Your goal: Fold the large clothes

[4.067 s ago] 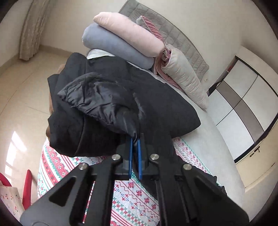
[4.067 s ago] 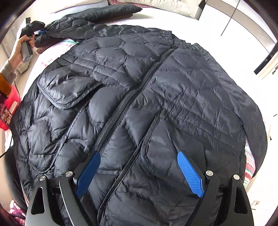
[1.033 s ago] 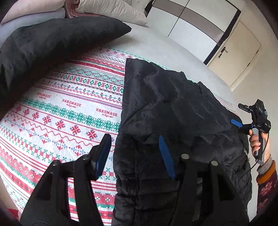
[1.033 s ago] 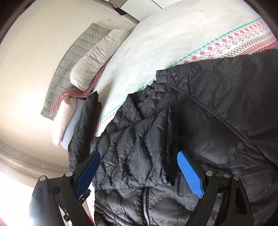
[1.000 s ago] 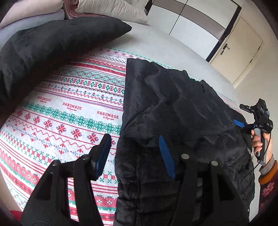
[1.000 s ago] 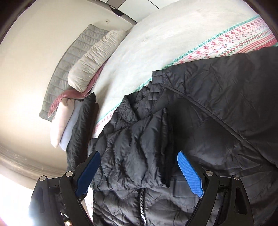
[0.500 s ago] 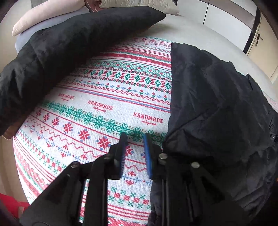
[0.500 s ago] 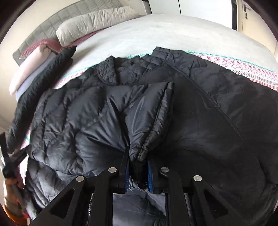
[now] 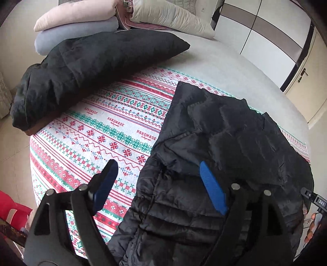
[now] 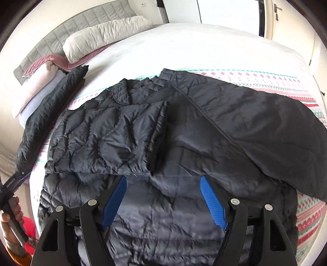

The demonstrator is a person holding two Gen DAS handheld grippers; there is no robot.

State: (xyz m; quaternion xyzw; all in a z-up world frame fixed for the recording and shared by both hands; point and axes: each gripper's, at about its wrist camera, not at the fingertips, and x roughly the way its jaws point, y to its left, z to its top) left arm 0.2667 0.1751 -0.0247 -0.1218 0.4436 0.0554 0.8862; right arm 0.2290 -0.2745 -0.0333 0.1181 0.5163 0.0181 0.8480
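A black quilted puffer jacket [image 9: 224,143] lies spread on the patterned blanket [image 9: 102,126] on the bed. In the right wrist view one sleeve [image 10: 106,139] is folded across the jacket [image 10: 255,126], and the other side is laid over smooth. My left gripper [image 9: 157,165] hovers over the jacket's left edge. Its jaws are opening and nothing is pressed between them. My right gripper [image 10: 163,180] hangs just above the jacket's lower part, below the sleeve's cuff. Its jaws are opening too and hold no fabric.
A second dark garment [image 9: 92,61] lies folded along the bed's far left. Pillows and rolled bedding [image 9: 81,18] are stacked by the grey headboard [image 10: 92,20]. Wardrobe doors [image 9: 265,30] stand behind. A red stool [image 9: 12,206] is beside the bed. A hand [image 10: 11,212] shows at the left edge.
Half a second ago both grippers were nearly shut, the right one pinched at the sleeve's cuff. Now both stand wide and have pulled up and back; the sleeve rests flat on the jacket.
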